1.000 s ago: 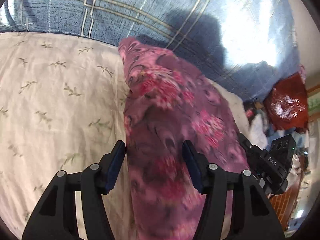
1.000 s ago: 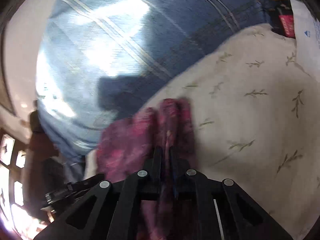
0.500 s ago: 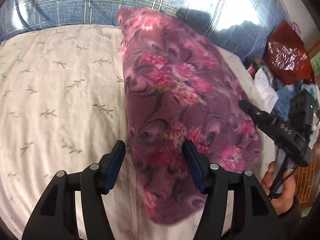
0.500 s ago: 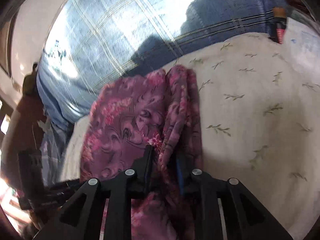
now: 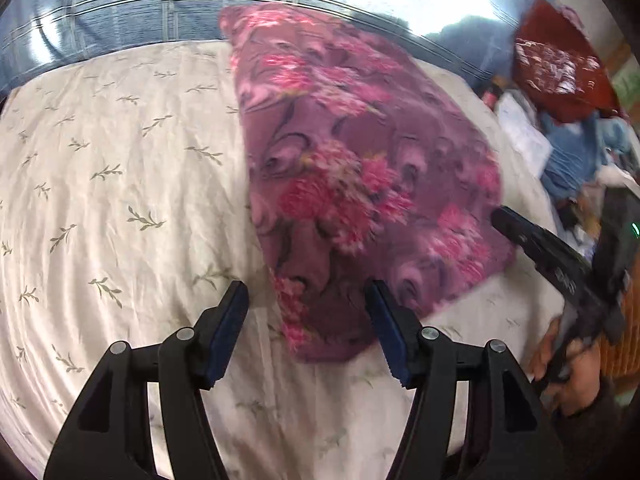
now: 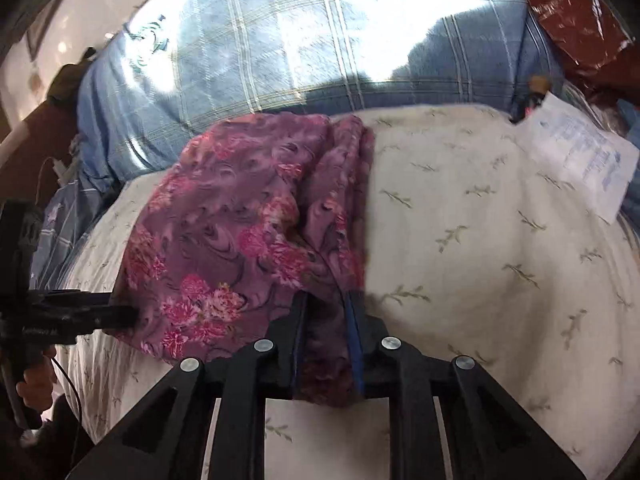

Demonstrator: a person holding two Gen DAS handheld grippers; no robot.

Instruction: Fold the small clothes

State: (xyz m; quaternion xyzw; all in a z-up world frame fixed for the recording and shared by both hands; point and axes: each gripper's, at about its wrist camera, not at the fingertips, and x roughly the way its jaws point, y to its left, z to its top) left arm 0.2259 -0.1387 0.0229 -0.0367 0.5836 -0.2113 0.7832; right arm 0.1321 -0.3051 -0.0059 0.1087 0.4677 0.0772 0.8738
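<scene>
A purple fleece garment with pink flowers (image 5: 352,184) lies spread on the cream leaf-print sheet (image 5: 120,184), its far end on the blue plaid bedding. My left gripper (image 5: 306,316) is open and empty, its jaws on either side of the garment's near corner, just above it. My right gripper (image 6: 326,320) is shut on a bunched fold of the garment (image 6: 256,232) at its near right edge. The right gripper also shows in the left wrist view (image 5: 560,264) at the garment's right edge. The left gripper shows in the right wrist view (image 6: 72,316) at the garment's left side.
Blue plaid bedding (image 5: 120,8) lies along the far side. A dark red plastic bag (image 5: 560,68), loose papers (image 6: 580,156) and blue clothes (image 5: 580,152) are piled at the right. A person's hand (image 5: 560,364) holds the right gripper.
Both views have pulled back and lowered. The garment has come down from hanging to lying spread flat on the sheet. The right gripper still holds its fold; the left stays open.
</scene>
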